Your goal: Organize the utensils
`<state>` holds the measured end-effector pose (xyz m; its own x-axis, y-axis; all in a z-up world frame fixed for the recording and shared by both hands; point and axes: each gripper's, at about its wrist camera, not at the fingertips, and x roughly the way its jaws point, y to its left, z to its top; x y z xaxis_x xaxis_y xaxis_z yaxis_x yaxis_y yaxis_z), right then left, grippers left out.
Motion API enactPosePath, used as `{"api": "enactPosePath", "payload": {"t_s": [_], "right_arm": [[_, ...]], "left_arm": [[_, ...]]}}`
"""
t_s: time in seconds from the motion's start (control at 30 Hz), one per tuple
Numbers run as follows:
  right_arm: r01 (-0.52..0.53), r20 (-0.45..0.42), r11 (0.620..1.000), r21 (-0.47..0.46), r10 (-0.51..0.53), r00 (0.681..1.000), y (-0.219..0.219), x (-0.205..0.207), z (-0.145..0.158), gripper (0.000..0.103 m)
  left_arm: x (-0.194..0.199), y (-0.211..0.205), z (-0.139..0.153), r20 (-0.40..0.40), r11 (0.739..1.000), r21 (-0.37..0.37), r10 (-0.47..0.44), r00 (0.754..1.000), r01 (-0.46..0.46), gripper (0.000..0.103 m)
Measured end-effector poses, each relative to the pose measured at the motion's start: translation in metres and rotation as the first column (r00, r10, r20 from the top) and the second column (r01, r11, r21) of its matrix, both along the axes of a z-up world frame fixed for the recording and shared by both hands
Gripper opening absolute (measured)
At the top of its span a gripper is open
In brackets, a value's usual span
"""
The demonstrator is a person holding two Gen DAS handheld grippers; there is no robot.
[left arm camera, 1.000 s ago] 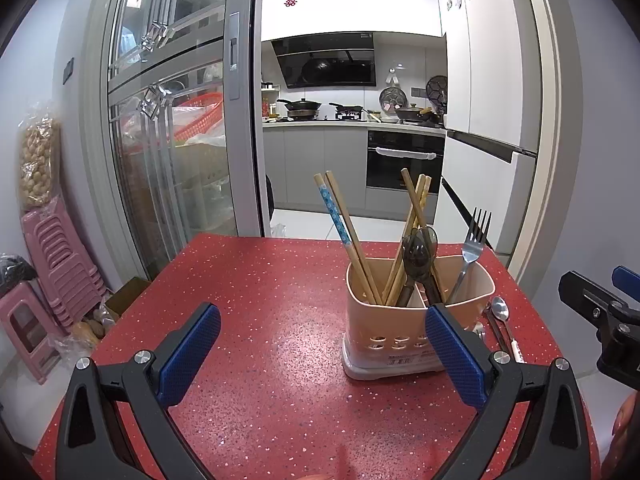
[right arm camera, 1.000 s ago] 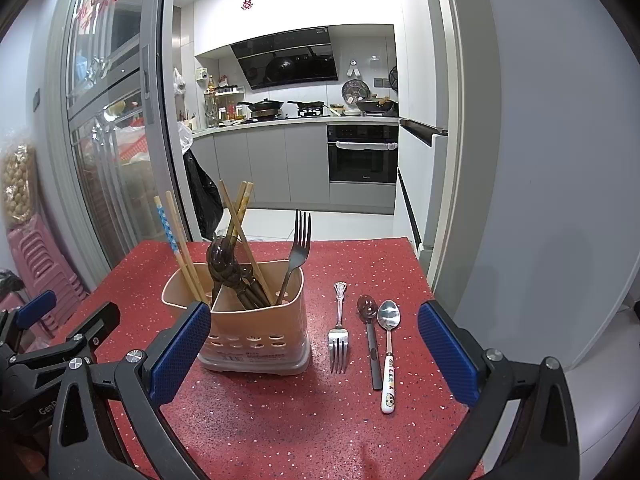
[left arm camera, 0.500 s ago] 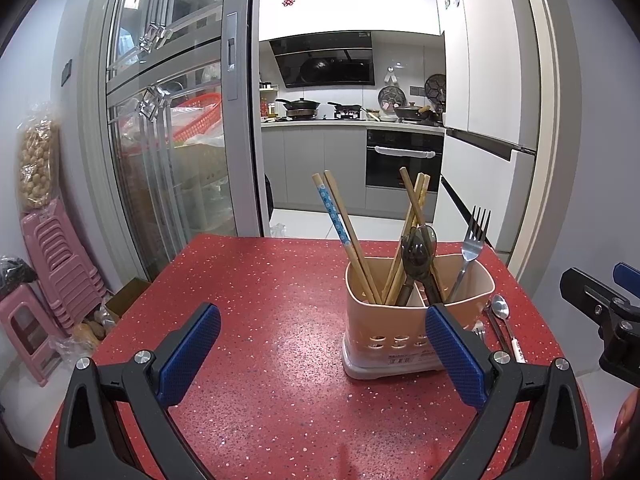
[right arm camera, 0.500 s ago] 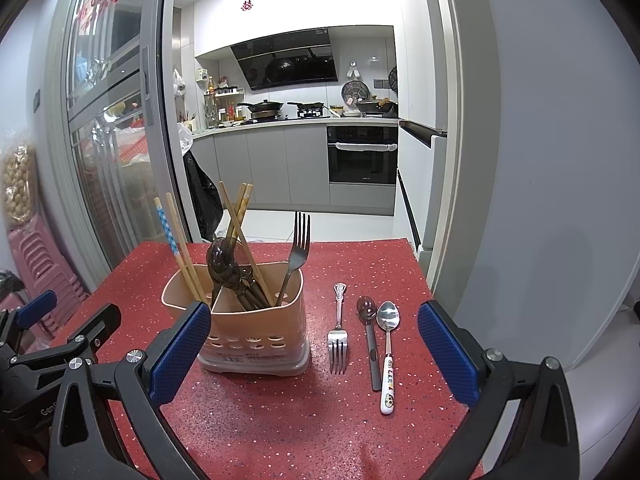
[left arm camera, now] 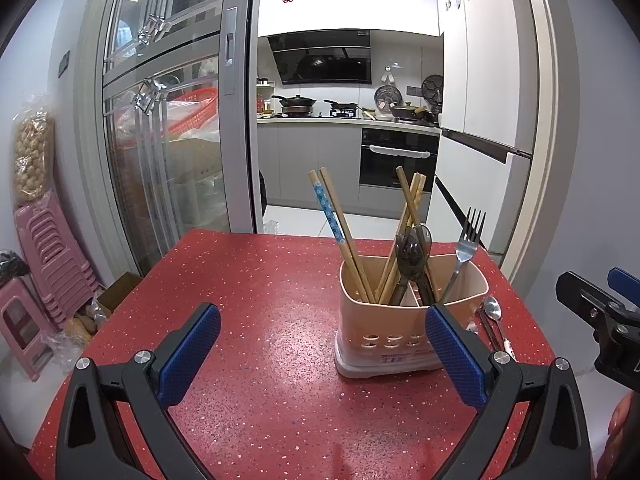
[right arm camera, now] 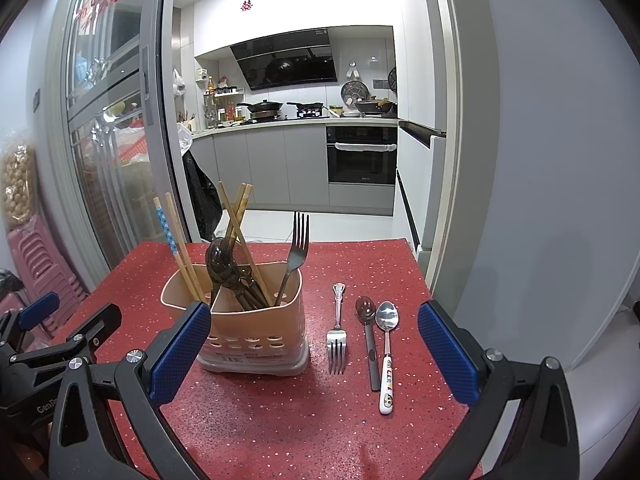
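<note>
Both hand-held grippers, left and right, are wide apart and empty, so I would lower the right one slowly onto the fork lying on the red surface beside the holder.

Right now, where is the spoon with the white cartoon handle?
In the right wrist view, the steel spoon with the white cartoon handle lies flat on the red speckled table, rightmost of three loose utensils, beside the dark spoon.

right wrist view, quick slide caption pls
Open right hand-held gripper faces caddy; fork and two spoons lie beside it.
</note>
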<state>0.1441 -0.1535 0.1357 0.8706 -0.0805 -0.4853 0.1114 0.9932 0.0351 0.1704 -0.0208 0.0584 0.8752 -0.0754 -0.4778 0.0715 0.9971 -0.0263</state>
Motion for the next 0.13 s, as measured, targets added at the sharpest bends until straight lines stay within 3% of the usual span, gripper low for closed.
{"api": "enactPosePath", "payload": {"t_s": [0.13], "right_arm": [[0.001,0.000,1.000,-0.001,-0.001,1.000,-0.0002,-0.0002,0.0000,0.103]], "left_arm": [[0.0006,-0.0020,0.0007,0.002,1.000,0.005,-0.005,1.000,0.005,0.103]]}}
